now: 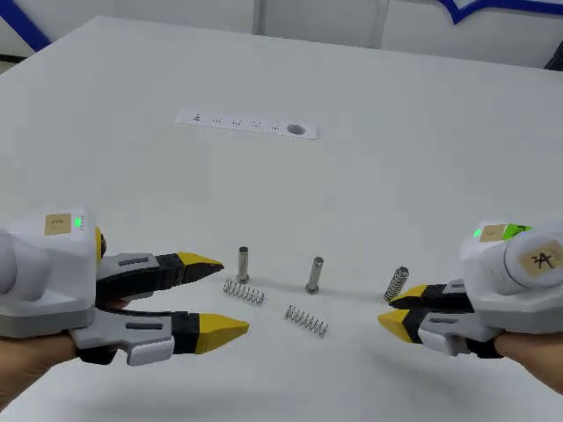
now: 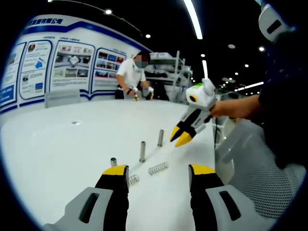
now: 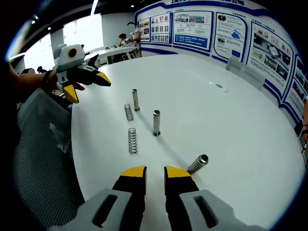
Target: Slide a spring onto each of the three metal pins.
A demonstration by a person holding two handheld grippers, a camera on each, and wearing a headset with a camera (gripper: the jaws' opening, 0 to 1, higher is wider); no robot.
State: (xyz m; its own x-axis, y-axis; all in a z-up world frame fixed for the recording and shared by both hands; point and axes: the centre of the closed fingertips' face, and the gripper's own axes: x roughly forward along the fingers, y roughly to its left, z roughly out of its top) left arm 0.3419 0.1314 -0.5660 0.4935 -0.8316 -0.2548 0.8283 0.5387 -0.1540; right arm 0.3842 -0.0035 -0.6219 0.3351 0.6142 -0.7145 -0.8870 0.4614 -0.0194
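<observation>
Three metal pins stand in a row on the white table [image 1: 369, 105]. In the head view, the left pin [image 1: 244, 264] and the middle pin [image 1: 314, 274] are bare. The right pin [image 1: 398, 283] leans and wears a spring. Two loose springs lie in front of the row, one [image 1: 244, 292] just beside the left pin and the other [image 1: 306, 321] lower, near the frame's centre.

The left gripper [image 1: 233, 295] comes in from the lower left with its jaws spread wide and nothing between them. The right gripper [image 1: 389, 311] sits at the lower right, just beside the sprung pin. Its jaws are parted by a narrow gap and hold nothing.

The head view shows a flush socket strip [image 1: 246, 124] at the upper middle.

The right gripper view shows the coils on the nearest pin [image 3: 198, 163] plainly, just above its own tips [image 3: 155, 172].

In the left gripper view that same pin [image 2: 160, 137] is farthest and too small to read coils. This view adds a person [image 2: 132, 72] at another bench at the upper centre, in front of wall posters [image 2: 72, 57].
</observation>
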